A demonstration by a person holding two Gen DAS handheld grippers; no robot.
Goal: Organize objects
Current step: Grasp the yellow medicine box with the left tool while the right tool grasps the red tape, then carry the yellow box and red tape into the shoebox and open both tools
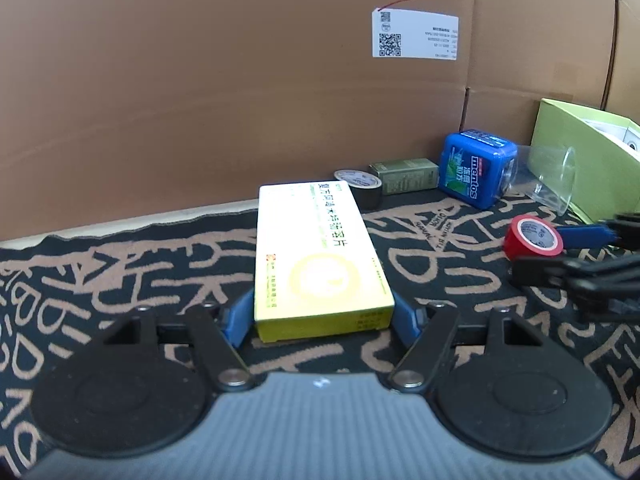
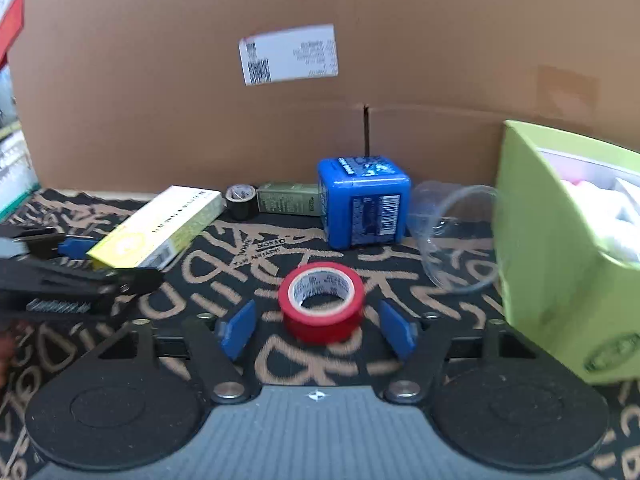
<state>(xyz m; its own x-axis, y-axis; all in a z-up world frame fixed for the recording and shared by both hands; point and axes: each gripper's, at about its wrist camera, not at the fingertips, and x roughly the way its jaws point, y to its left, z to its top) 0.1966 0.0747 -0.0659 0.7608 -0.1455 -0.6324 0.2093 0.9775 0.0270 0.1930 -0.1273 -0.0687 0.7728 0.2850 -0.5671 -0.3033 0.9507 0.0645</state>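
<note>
Yellow box (image 1: pixel 320 256) clamped by left gripper (image 1: pixel 324 320); right gripper (image 2: pixel 316 330) open astride red tape (image 2: pixel 322 300), untouched. Next: close, lift toward green bin (image 2: pixel 560 260), far right.

A flat yellow-and-white cardboard medicine box (image 1: pixel 320 264) lies lengthwise on the black, tan-lettered cloth (image 1: pixel 120 272). A red roll of adhesive tape (image 2: pixel 322 300) lies flat, hole up, to its right. Behind stand a blue plastic Mentos cube (image 2: pixel 362 200), a small black tape roll (image 2: pixel 240 200), an olive carton (image 2: pixel 290 199) and a toppled clear plastic cup (image 2: pixel 452 236).
</note>
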